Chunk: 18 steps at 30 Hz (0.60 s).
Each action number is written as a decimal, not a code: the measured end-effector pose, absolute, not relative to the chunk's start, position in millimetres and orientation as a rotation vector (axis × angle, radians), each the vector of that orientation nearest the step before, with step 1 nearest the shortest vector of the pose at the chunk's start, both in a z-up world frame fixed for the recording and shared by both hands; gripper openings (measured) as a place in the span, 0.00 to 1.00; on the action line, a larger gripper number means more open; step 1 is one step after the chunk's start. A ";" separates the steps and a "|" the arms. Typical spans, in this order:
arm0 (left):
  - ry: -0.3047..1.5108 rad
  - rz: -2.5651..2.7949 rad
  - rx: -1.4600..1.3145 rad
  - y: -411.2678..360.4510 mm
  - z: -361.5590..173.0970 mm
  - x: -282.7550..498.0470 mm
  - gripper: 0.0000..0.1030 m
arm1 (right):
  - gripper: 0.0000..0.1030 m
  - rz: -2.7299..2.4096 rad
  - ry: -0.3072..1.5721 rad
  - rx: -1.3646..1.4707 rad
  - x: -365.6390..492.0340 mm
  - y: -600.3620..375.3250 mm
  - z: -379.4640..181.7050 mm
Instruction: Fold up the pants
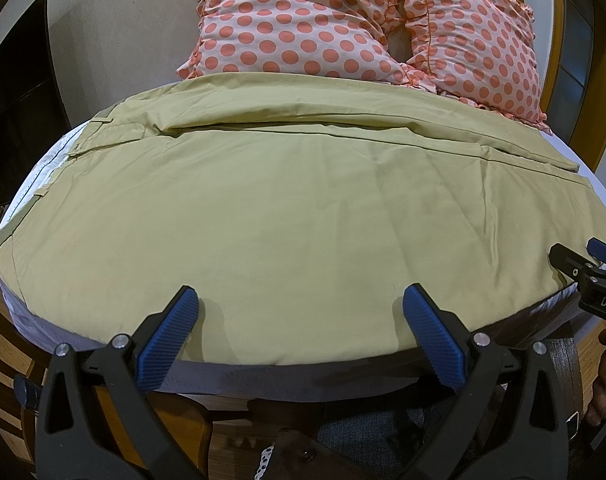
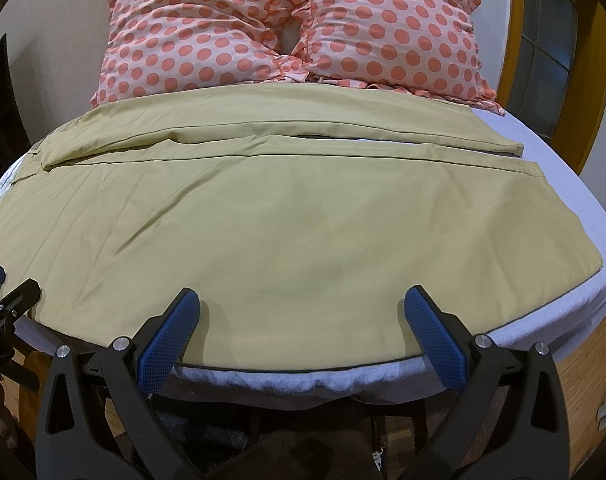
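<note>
1. Hovering at the near edge of the bed, the left gripper (image 1: 299,300) has its blue-padded fingers (image 1: 171,336) spread wide, pinching nothing, tips just over the hem of the khaki pants (image 1: 263,216).
2. The right gripper (image 2: 301,302) sits likewise, fingers (image 2: 435,340) spread and holding nothing above the near edge of the cloth; in the left wrist view it shows at the far right border.
3. The pants lie flat across the white bed sheet (image 2: 575,216), waistband (image 1: 35,196) to the left, leg hems to the right, one leg lying nearer, the other behind it.
4. Beyond the far leg, two pink pillows with orange polka dots (image 2: 287,24) rest side by side, touching the pants' far edge.
5. A wooden bed frame (image 2: 583,364) shows below the mattress.
</note>
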State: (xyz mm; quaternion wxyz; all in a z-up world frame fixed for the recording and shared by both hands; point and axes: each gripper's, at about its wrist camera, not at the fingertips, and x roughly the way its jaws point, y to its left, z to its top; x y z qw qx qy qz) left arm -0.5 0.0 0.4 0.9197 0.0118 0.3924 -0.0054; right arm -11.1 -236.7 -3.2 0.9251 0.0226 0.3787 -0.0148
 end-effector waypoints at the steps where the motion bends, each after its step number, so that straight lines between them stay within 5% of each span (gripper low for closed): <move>1: 0.807 -0.013 0.026 0.1 0.9 -0.1 0.98 | 0.99 -0.012 0.792 0.043 -10.4 -236.6 -3.7; 11: 0.685 -0.044 -0.010 16.2 41.5 23.6 0.98 | 0.99 -0.256 0.713 0.338 117.7 -380.3 84.6; 18: 0.680 -0.042 -0.011 13.5 43.9 46.2 0.98 | 0.62 -0.568 0.884 0.480 275.0 -448.1 56.0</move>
